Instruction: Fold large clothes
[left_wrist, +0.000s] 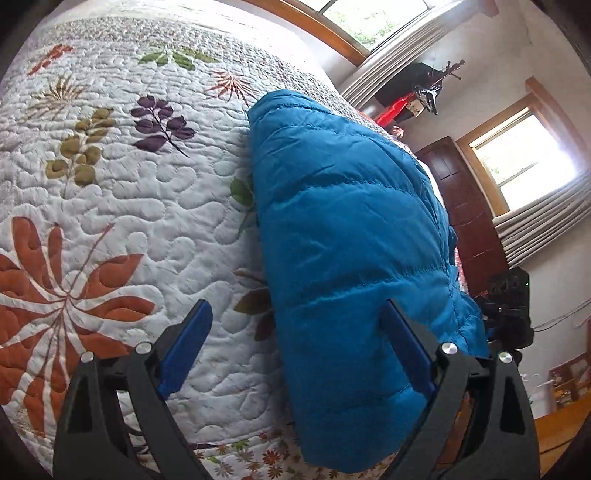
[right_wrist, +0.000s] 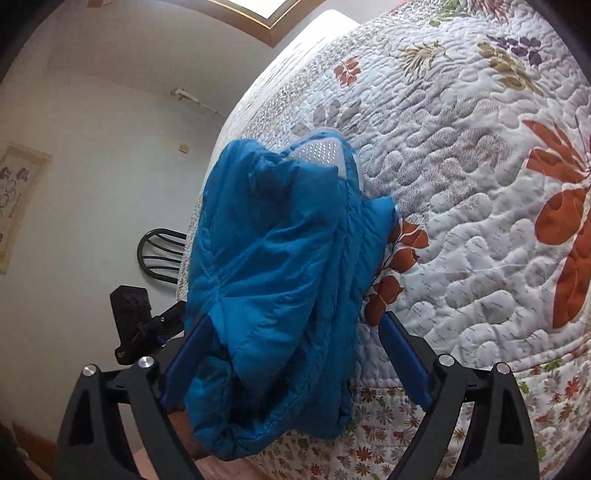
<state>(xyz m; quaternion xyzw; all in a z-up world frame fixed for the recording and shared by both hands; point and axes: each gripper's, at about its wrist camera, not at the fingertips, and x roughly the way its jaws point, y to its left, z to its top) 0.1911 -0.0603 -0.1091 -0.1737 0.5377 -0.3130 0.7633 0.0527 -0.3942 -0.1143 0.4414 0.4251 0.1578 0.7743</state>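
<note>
Jacket (left_wrist: 354, 236) covering quilt (left_wrist: 122, 192) from 12 to 6 o'clock in left view, hiding leaf prints along its 9 o'clock edge. Jacket's far side not showing. In right view, jacket (right_wrist: 280, 280) hiding chair (right_wrist: 160, 251) at 3 o'clock side. Wall print (right_wrist: 16, 203) getting cut off at 9 o'clock, design too blurred to read.

Daylit wood-framed windows (left_wrist: 524, 166), pale walls (right_wrist: 92, 110), dark door (left_wrist: 461, 206), black chair (right_wrist: 160, 254).
</note>
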